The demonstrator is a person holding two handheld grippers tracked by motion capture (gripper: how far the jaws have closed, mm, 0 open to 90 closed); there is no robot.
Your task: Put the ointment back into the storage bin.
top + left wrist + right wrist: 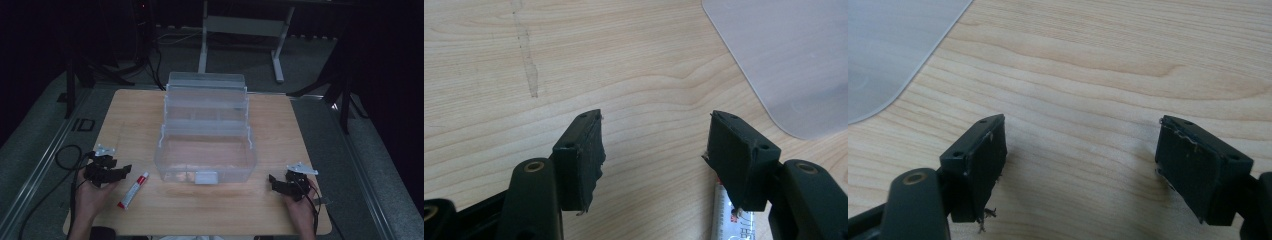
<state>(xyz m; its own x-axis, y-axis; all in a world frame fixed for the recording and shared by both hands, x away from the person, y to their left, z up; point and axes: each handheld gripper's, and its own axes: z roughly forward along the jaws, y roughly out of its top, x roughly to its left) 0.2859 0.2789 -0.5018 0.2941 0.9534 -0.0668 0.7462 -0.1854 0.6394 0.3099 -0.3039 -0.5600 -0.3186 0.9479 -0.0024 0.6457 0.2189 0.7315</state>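
We are seeing a small white tube with a red cap [133, 190] lying flat on the wooden table [210, 215], near the front edge, left of centre. It is lying at a slant, cap end pointing up toward the clear plastic box [206, 150], and it is sitting just off that box's front left corner, apart from it. In the left gripper view the tube [730, 215] is peeking out low behind the right-hand jaw, printed side up, partly hidden by the pad.

The left gripper [121, 170] is sitting just left of the tube, held in the person's left hand [92, 192], jaws pointing right toward the box. Its jaws are standing wide apart with nothing between them, only bare wood showing in the gap; we are not seeing either pad touching the tube. A black cable [65, 160] is looping off it toward the table's left edge.

The box is tiered, lid tipped up at the back, sitting mid-table; its frosted corner [794, 65] is showing upper right in the left gripper view and upper left [888, 55] in the right gripper view.

The right gripper [274, 181] is resting well apart at the front right, in the right hand [300, 205], jaws pointing left toward the box. Its jaws are also spread wide, empty, over bare table.
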